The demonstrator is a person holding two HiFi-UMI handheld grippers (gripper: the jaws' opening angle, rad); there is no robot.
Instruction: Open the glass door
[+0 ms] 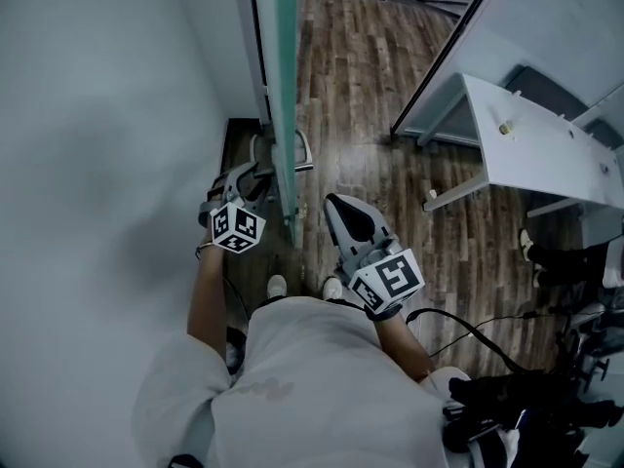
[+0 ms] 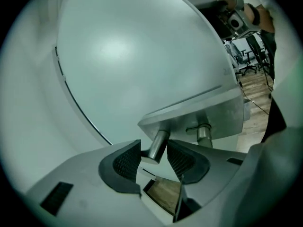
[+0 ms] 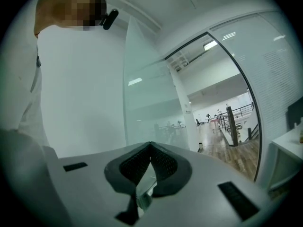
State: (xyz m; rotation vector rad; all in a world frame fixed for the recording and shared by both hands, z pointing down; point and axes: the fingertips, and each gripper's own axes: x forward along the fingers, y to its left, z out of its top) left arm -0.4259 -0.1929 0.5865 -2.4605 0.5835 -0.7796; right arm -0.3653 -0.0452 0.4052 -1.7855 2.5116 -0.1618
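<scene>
The glass door (image 1: 285,86) stands edge-on before me, with a metal handle (image 1: 304,154) on its fitting low on the pane. My left gripper (image 1: 255,175) is on the door's left side at the handle. In the left gripper view its jaws (image 2: 154,152) stand wide apart, the handle's round steel post (image 2: 158,143) sits between the tips, and the pads do not clamp it. The metal mounting plate (image 2: 199,115) lies just beyond. My right gripper (image 1: 336,205) hovers right of the door edge, shut and empty (image 3: 150,145), facing the glass pane (image 3: 147,103).
A white wall (image 1: 97,115) runs close on the left. A white desk (image 1: 536,144) and a dark-framed glass partition (image 1: 448,47) stand to the right over a wood floor (image 1: 370,76). Cables (image 1: 468,330) and dark gear (image 1: 526,408) lie at lower right.
</scene>
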